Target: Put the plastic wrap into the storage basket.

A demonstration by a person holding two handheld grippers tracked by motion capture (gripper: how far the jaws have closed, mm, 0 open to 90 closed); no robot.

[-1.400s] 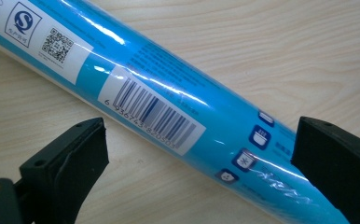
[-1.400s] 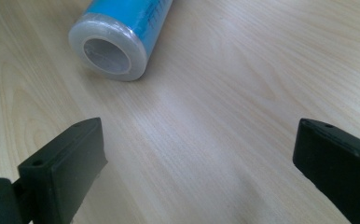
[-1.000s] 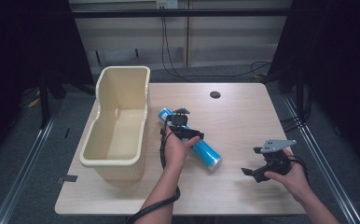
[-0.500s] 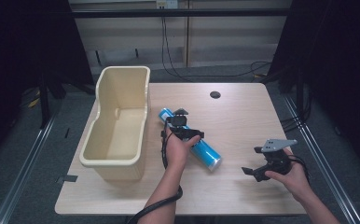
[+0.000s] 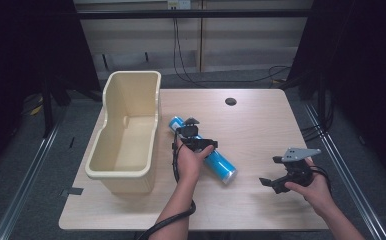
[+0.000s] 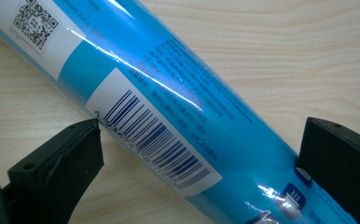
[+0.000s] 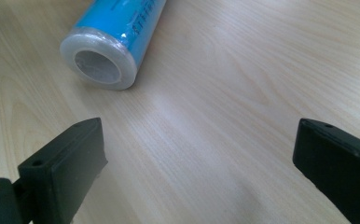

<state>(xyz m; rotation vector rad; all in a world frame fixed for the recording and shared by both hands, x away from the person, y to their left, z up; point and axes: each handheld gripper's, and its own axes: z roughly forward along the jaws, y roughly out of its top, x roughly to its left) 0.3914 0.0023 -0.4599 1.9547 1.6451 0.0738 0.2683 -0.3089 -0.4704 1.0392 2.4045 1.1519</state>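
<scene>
Lying on its side near the middle of the worktop [image 5: 261, 125], the blue tube [image 5: 216, 162] runs slantwise, one end toward the far left by the cream bin [image 5: 126, 132] and the other toward the near right. The left tool [image 5: 193, 137] sits over the tube's middle with its jaws spread wide, one on each side of it; in the left gripper view the tube [image 6: 178, 107] crosses between the two black jaws, one jaw tip just at the edge of the label and the other close against the blue wrap, though whether either truly touches is hard to tell. The label carries a white panel with a barcode, a QR code on another white patch toward the upper left, and lines of small blue print too fine to read; no brand name can be made out. The right tool [image 5: 276, 182] is held near the near right corner of the worktop, well apart from the tube, its jaws wide and holding nothing. In the right gripper view the tube's [image 7: 108, 37] round end, wrapped in clear film with a hollow core, points toward that tool across bare pale wood. The bin stands along the left edge of the worktop, just beside the tube's far end.
</scene>
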